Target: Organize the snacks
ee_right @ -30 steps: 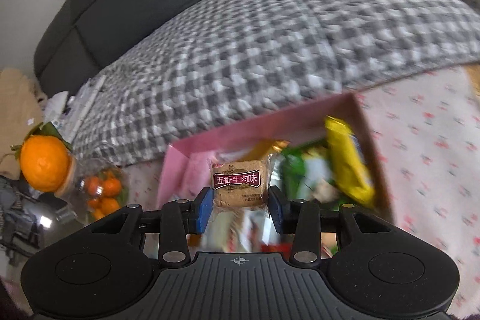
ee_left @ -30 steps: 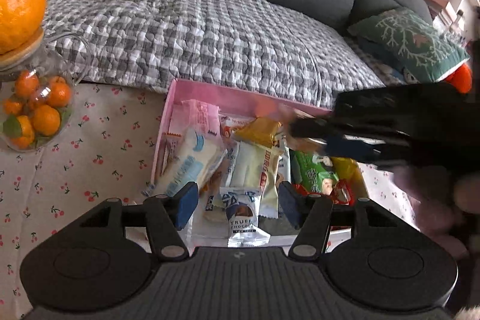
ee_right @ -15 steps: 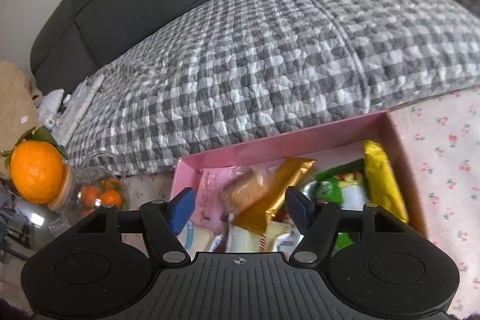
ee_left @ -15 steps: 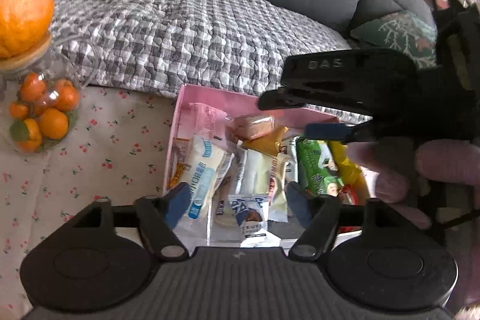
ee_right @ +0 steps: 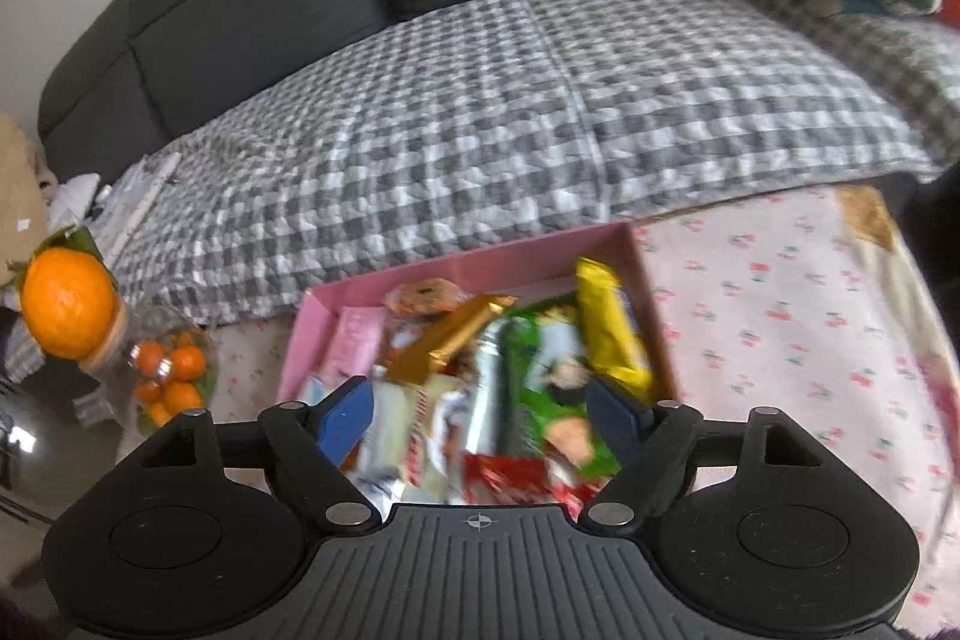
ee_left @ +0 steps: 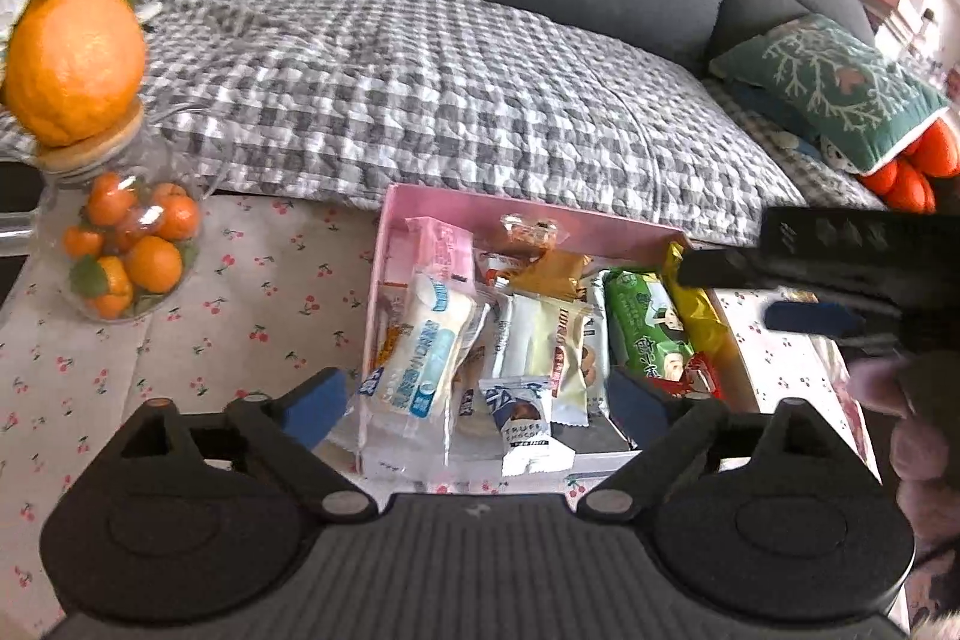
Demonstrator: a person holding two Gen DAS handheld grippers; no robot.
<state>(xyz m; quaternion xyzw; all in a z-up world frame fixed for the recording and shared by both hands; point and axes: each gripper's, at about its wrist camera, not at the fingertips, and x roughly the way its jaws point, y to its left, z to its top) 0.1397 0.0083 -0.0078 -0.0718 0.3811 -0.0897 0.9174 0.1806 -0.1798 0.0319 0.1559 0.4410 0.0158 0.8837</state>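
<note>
A pink box [ee_left: 480, 211] on the cherry-print tablecloth holds several wrapped snacks. A small brown biscuit packet [ee_left: 531, 230] lies at the box's far wall; it also shows in the right wrist view [ee_right: 423, 296]. A white-blue packet [ee_left: 420, 346], a green packet [ee_left: 642, 316] and a yellow packet [ee_left: 696, 310] lie in the box. My left gripper [ee_left: 477, 400] is open and empty at the box's near edge. My right gripper [ee_right: 480, 418] is open and empty above the box [ee_right: 528, 250]; it shows from the side in the left wrist view [ee_left: 798, 292].
A glass jar of small oranges [ee_left: 129, 250] with a big orange [ee_left: 72, 58] on its lid stands left of the box. A sofa with a checked blanket [ee_left: 420, 100] runs behind the table. A green cushion [ee_left: 834, 82] lies at the right.
My right gripper opened and let go of the brown biscuit packet, which now lies at the far end of the box. The right gripper then drew back to the right.
</note>
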